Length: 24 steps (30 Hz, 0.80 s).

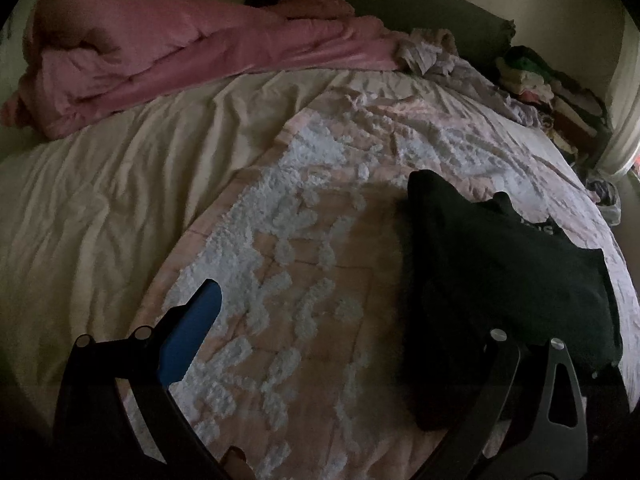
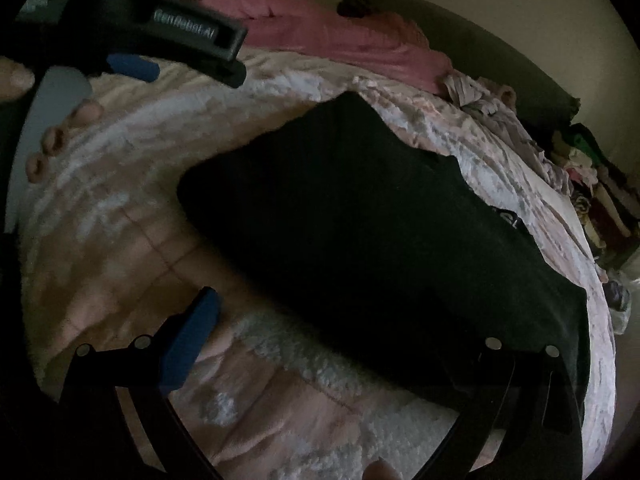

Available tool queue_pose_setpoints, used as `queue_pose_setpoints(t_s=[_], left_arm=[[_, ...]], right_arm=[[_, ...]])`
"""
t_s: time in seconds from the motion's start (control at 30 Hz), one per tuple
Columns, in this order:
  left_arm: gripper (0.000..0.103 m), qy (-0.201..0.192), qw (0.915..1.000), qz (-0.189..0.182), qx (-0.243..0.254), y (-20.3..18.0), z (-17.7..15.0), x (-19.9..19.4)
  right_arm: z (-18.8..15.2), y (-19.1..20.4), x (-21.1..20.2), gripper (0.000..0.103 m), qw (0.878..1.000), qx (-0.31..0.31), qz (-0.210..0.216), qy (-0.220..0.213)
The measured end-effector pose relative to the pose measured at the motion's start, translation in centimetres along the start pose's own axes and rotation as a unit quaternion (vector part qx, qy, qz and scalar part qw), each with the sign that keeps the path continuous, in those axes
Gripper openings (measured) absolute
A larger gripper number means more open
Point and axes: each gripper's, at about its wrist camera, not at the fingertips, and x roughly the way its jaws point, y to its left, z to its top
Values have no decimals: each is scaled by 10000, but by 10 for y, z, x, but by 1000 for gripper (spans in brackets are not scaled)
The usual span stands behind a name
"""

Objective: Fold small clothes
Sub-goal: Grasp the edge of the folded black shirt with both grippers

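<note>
A dark green, nearly black garment point(image 1: 500, 280) with a small white print lies folded on the pink and white tufted blanket point(image 1: 304, 248). It also shows in the right wrist view point(image 2: 360, 240). My left gripper point(image 1: 344, 344) is open; its blue left finger point(image 1: 192, 336) hangs over the blanket and the right finger is hidden by the garment's edge. My right gripper point(image 2: 340, 344) is open, its blue left finger point(image 2: 188, 348) beside the garment and its right finger hidden under the cloth. The left gripper's body point(image 2: 168, 36) shows at the upper left of the right wrist view.
A cream sheet point(image 1: 100, 208) covers the bed's left side. A pink duvet point(image 1: 180, 52) is bunched at the back by a dark headboard point(image 1: 380, 4). A crumpled pale cloth point(image 1: 428, 52) and a stack of folded clothes point(image 1: 560, 100) lie at the far right edge.
</note>
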Motion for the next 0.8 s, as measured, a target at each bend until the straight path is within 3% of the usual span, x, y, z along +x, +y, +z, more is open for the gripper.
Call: queue_pose_setpoints(t_s=[0.4,0.6,0.67,0.7,0.77,0.8], left_arm=[[94,169,9997,-58,148,-23,28,31],[94,468,9981,-396,1,-30,45,54],[94,525,9967,-606,-131,-31,47,59],[94,551,9957,-717,-184,-31,47,62],[94,615,9939,-882,-260,-33,45,66],[94,664,9923,-999,-312,-33,43,70]], right_arm=[[21,9,25,98,9985,-331,-427,-110],[21,16,23,95,9952,-596,-674,-396],[21,16,19,68,9946,-634,-655,-491],[20,15,17,67,9942,-632,-656,-564],[19,10,10,43,9943,-555,-599,-687],[19,5,6,38,9947,-448,-522,-759]])
